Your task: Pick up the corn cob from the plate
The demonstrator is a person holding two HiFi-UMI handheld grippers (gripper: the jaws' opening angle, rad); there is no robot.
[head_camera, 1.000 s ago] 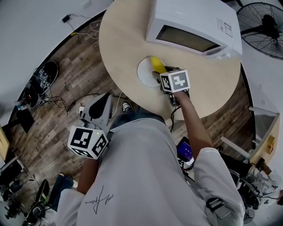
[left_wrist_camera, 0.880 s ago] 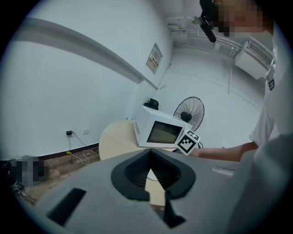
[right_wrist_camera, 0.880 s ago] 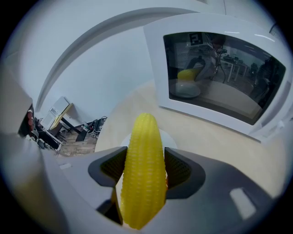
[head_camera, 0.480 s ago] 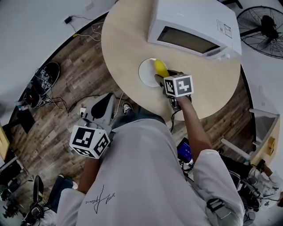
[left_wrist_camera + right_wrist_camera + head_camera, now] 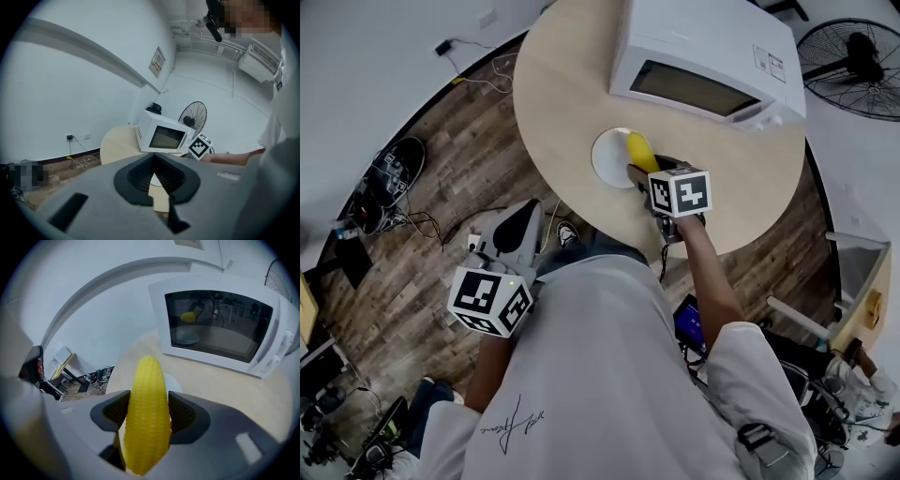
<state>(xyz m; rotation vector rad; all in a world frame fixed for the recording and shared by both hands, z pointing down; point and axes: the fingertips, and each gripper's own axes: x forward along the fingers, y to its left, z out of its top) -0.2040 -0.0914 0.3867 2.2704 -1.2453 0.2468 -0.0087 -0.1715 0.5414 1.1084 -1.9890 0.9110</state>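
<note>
The yellow corn cob (image 5: 144,427) stands between the jaws of my right gripper (image 5: 146,409), which is shut on it. In the head view the corn cob (image 5: 638,149) juts from my right gripper (image 5: 645,170) over the right edge of the white plate (image 5: 608,157). A sliver of the plate (image 5: 178,382) shows behind the cob. My left gripper (image 5: 528,210) hangs over the wooden floor, off the table, to the person's left. Its jaws (image 5: 153,164) meet at the tips with nothing in them.
A white microwave (image 5: 705,58) with its door closed stands on the round wooden table (image 5: 562,84) just beyond the plate. A floor fan (image 5: 853,56) stands at the right. Cables and shoes lie on the floor (image 5: 412,187) at the left.
My right gripper has drawn back a little toward the person with the corn cob in it. The left gripper has stayed where it was.
</note>
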